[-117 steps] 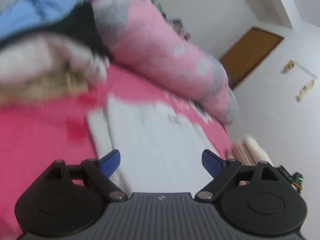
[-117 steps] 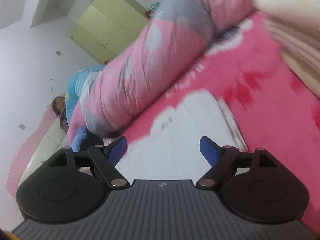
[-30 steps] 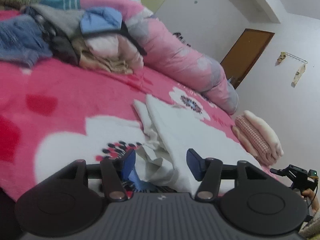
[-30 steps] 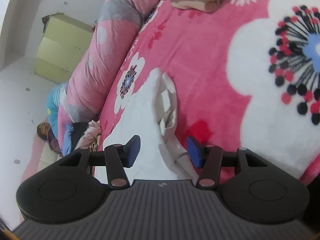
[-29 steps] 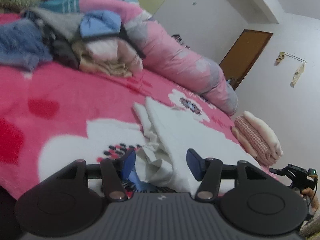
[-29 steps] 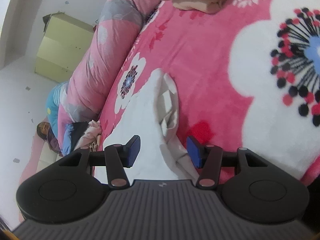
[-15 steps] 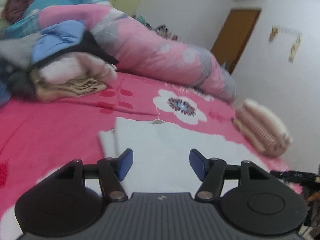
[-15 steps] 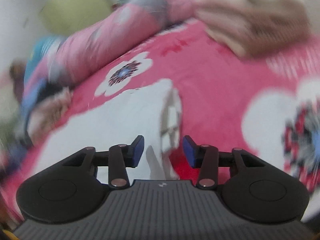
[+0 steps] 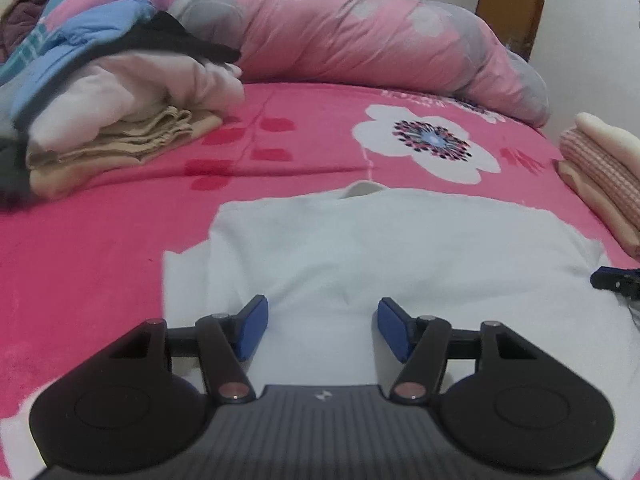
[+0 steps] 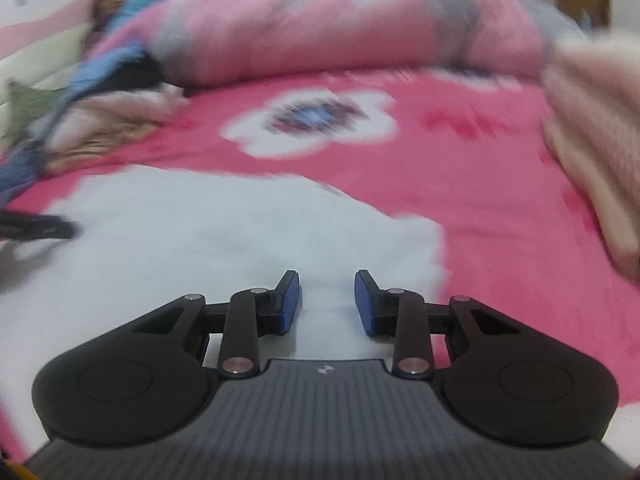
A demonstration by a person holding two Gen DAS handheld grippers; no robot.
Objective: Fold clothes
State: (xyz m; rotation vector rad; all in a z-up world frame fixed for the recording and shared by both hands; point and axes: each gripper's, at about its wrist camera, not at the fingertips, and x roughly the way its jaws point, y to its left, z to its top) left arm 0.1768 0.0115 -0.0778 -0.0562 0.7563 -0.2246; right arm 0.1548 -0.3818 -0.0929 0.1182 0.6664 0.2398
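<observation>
Lying flat on the pink floral bed (image 9: 120, 248), one white garment (image 9: 400, 256) is seen beneath two hand-held grippers: the left hand-held gripper (image 9: 320, 330) and the right hand-held gripper (image 10: 327, 303), both held apart and empty. Two clothes stacks are counted: one left pile (image 9: 120, 120), one right pile (image 9: 600, 176).

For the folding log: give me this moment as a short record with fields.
surface: pink floral blanket
garment in work: white shirt, lying flat, collar away from the cameras
left claw: open, over the shirt's near part, holding nothing
right claw: open, over the shirt, holding nothing; view blurred
unfolded heap: clothes pile, far left
folded stack: beige and checked pieces, far right
behind: rolled pink duvet
</observation>
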